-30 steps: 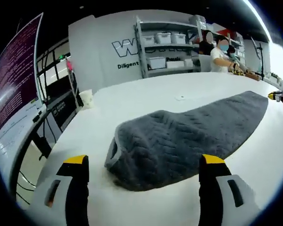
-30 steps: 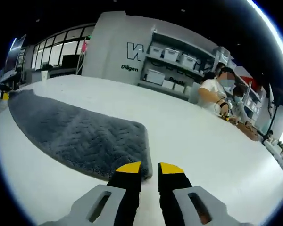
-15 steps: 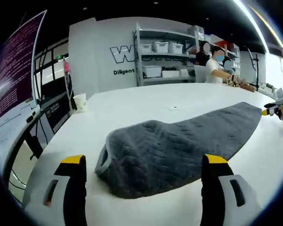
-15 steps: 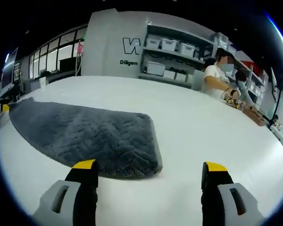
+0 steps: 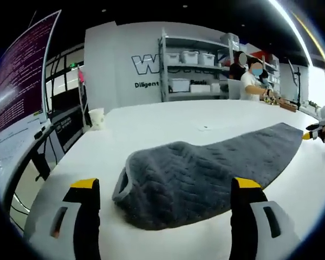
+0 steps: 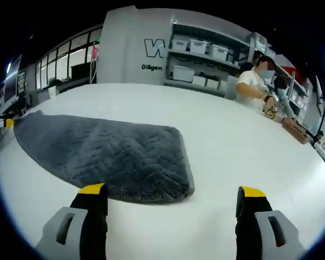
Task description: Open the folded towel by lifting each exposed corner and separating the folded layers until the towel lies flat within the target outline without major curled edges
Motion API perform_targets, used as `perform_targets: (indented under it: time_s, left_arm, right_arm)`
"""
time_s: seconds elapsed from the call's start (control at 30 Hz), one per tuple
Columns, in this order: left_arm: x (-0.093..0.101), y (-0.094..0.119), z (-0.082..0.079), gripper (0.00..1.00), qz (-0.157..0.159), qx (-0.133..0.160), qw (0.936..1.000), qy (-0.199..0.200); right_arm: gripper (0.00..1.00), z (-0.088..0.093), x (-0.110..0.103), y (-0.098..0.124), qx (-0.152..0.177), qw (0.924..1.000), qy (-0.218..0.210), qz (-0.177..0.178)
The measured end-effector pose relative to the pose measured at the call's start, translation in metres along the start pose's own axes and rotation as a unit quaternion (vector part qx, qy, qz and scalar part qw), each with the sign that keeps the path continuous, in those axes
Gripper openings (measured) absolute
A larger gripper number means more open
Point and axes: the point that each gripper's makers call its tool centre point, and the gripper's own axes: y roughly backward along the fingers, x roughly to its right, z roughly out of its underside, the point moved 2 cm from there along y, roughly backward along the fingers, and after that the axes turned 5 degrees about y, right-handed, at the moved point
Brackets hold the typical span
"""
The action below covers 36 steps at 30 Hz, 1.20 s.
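While both tools hold nothing, the left tool [image 5: 161, 187] and right tool [image 6: 172, 192] stand wide apart before the grey towel [image 5: 206, 168] on the white worktop [image 6: 233, 146].

A grey towel [image 5: 206, 170] with a chevron weave lies stretched long on the white table [image 5: 151, 122]. In the left gripper view its near end is humped and curled under; in the right gripper view its other end [image 6: 146, 162] lies flat, rounded corner down.
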Motion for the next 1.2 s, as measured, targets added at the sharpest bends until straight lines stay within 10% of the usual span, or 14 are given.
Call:
perform_targets:
  time_s: [0.73,1.2]
  left_arm:
    - [-0.016,-0.032,-0.023,0.83,-0.013,-0.018,0.9996,-0.020]
    - [-0.021,-0.076,-0.036,0.42,-0.024,-0.038,0.9990,0.002]
  right_arm:
    - [0.96,-0.016,-0.009,0.004,0.039,0.9989,-0.005,-0.026]
    - [0.93,-0.020,-0.018,-0.001,0.046,0.9979,0.005,-0.046]
